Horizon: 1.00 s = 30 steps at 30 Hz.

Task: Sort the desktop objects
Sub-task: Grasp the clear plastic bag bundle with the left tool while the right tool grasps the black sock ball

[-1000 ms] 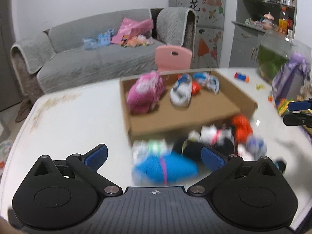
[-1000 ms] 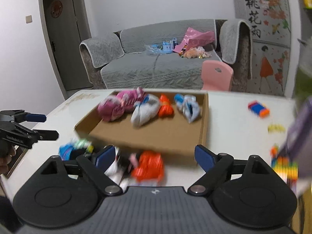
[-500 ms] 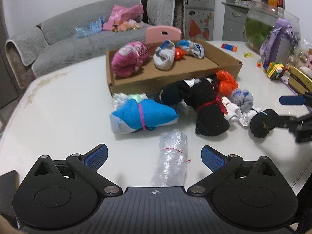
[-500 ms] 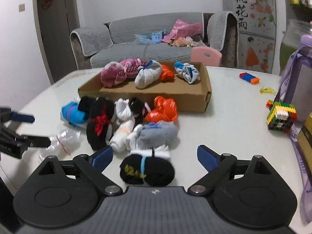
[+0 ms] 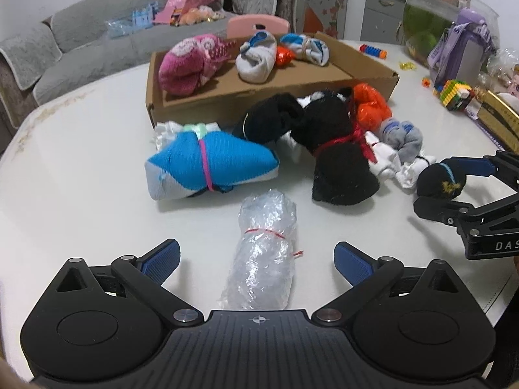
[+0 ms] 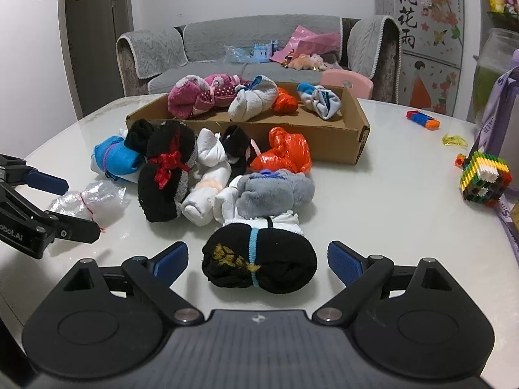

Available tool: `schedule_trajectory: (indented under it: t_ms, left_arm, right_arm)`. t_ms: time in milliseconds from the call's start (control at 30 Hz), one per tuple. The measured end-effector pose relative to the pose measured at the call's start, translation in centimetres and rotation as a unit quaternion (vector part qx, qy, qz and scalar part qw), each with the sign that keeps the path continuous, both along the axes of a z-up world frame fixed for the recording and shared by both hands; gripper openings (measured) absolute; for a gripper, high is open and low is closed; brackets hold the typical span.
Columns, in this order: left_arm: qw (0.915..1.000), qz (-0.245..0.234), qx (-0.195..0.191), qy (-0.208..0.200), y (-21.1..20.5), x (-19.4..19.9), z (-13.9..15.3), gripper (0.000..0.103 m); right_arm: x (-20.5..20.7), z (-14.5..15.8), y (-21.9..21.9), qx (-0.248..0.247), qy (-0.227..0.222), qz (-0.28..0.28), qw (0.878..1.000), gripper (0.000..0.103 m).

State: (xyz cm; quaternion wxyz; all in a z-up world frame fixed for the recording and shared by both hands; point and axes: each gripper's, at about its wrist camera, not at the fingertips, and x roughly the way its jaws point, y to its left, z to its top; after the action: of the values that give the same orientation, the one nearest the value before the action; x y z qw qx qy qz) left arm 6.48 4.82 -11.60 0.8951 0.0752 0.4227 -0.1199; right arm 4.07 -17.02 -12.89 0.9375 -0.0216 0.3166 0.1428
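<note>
i count four bundles inside the cardboard box (image 6: 353, 131): a pink sock bundle (image 6: 201, 97), a grey-white bundle (image 6: 251, 100), a small orange bag (image 6: 285, 103) and a blue-white bundle (image 6: 321, 99). on the white table (image 6: 389, 201) in front of it lies a heap: a blue sock bundle (image 5: 211, 163) tied with a pink band, a black bundle with red ribbon (image 6: 167, 175), a second orange bag (image 6: 285, 154), a grey bundle (image 6: 275, 191) and some white socks whose number i cannot tell. my left tongs (image 5: 258, 257) stand wide apart, their blue pads either side of a clear plastic roll (image 5: 264, 253) at lower centre, not touching it. my right tongs (image 6: 258, 259) are likewise apart, flanking a black sock roll (image 6: 259, 265) with a light blue band, with gaps on both sides. the left view shows that roll at the far right between the right tongs' fingers; the right view shows the plastic roll at middle left between the left tongs' fingers. only the right view shows the door at upper left; the left view alone shows the glass jar (image 5: 434, 16). one colourful block cube (image 6: 483, 178) sits near the right table edge. open tabletop lies left of the heap in the left view.
</note>
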Motion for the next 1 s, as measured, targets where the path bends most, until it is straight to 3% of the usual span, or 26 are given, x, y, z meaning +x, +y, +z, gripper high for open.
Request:
schedule_trajectory:
  t_ms: [267, 500, 733, 800, 933, 1000]
  left_arm:
    - [0.9998, 0.007, -0.006, 0.016, 0.2, 0.6, -0.6, 0.1]
    - [0.9999, 0.013, -0.007, 0.008, 0.2, 0.4, -0.7, 0.101]
    - [0.9999, 0.008, -0.008, 0.006, -0.2, -0.3, -0.8, 0.103]
    - [1.0, 0.0, -0.009, 0.001, -0.3, -0.8, -0.8, 0.099]
    - [0.9995, -0.024, -0.016, -0.015, -0.7, -1.7, -0.3, 0.07]
    - [0.9994, -0.027, -0.016, -0.018, -0.9, -1.8, -0.3, 0.068]
  right_arm:
    - [0.3, -0.1, 0.2, 0.002, 0.005, -0.008, 1.0, 0.088]
    - [0.2, -0.2, 0.4, -0.005, 0.01, -0.01, 1.0, 0.068]
    - [-0.4, -0.1, 0.3, -0.006, 0.006, -0.012, 1.0, 0.065]
    - [-0.6, 0.0, 0.2, -0.005, 0.006, -0.013, 1.0, 0.065]
    - [-1.0, 0.0, -0.1, -0.003, 0.006, -0.014, 1.0, 0.064]
    - [-1.1, 0.0, -0.3, -0.002, 0.006, -0.015, 1.0, 0.064]
